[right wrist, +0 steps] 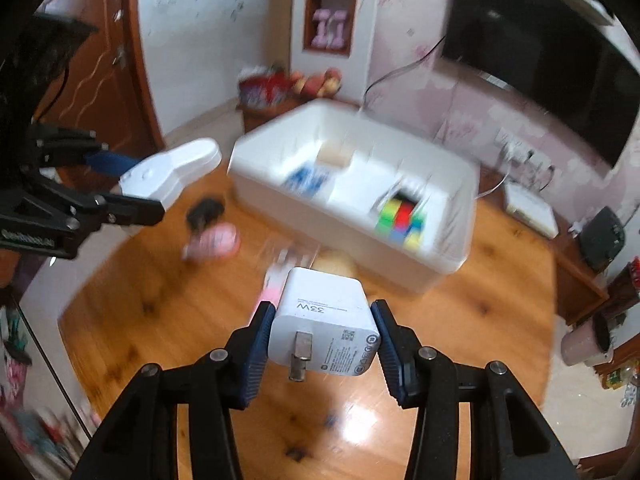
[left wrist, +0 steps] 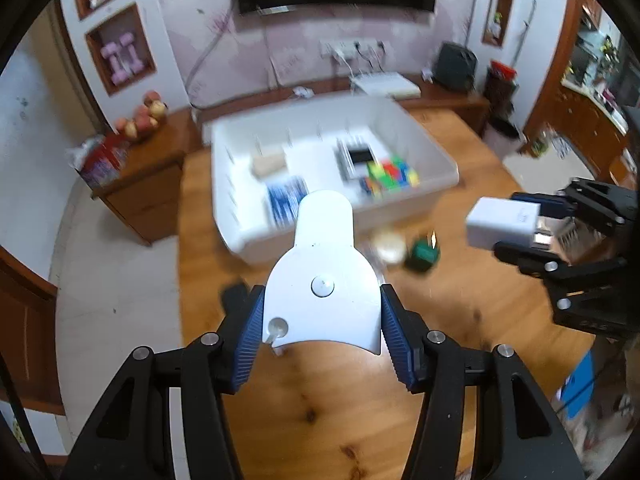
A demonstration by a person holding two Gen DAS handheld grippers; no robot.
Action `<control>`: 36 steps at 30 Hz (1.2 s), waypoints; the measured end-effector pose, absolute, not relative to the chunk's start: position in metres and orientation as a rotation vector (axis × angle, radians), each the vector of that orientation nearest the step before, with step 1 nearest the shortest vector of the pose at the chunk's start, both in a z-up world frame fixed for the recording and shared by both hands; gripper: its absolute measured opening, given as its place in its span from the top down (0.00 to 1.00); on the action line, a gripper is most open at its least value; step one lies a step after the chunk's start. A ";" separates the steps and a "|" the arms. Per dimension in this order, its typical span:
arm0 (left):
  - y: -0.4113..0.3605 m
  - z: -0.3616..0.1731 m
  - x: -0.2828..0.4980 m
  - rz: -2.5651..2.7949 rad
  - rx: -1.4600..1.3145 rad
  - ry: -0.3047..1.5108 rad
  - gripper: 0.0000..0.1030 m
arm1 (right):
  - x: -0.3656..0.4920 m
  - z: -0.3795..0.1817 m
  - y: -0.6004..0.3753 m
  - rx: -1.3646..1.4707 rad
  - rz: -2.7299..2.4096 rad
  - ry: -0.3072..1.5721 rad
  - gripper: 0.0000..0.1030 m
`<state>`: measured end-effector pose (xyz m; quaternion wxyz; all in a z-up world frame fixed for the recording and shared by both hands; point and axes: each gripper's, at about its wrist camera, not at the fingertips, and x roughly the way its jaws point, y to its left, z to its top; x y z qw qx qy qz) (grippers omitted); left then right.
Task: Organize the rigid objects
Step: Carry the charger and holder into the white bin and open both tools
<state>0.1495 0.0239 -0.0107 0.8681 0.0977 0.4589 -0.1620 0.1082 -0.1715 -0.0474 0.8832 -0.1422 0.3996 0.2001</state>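
- Left wrist view: the left gripper [left wrist: 322, 320] has its jaws clamped on a flat white tool [left wrist: 324, 264], one blue pad on each side of its wide end, its narrow rounded end pointing far toward the bin [left wrist: 436, 160].
- At the right edge of the same view the right gripper [left wrist: 516, 224] holds a white charger [left wrist: 502, 222] in the air, above the table [left wrist: 304, 400].
- The bin sits at the far side of the table; its compartments hold a colour cube [left wrist: 394, 174], a blue item and a tan one, all blurred. Which cells are free I cannot tell.
- Near the bin's front wall, a green block [left wrist: 422, 254] and a pale round thing lie on the wood.
- Right wrist view: the right jaws grip the charger [right wrist: 324, 320] by its sides, prongs facing the camera.
- At the left, the left gripper [right wrist: 136, 184] carries the white tool [right wrist: 172, 172], well above the table.
- A pink thing [right wrist: 214, 242] and a dark one lie loose on the table, left of the bin [right wrist: 400, 264].
- Step, as I judge it: both items are picked up and in carry to the bin.
- Next move calls for bringing each over a free compartment, lowering, then opening, keeping the two grippers apart.
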 end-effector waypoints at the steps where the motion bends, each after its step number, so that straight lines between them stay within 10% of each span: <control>1: 0.024 0.001 0.157 -0.325 0.203 0.939 0.43 | 0.112 -0.035 -0.172 -0.290 0.405 0.810 0.52; 13: 0.003 0.050 0.272 -0.175 0.147 0.893 0.43 | 0.216 0.089 -0.168 -0.183 0.199 0.663 0.52; 36: -0.038 -0.114 0.394 -0.135 0.014 1.185 0.43 | 0.372 -0.105 -0.214 0.084 0.036 1.164 0.52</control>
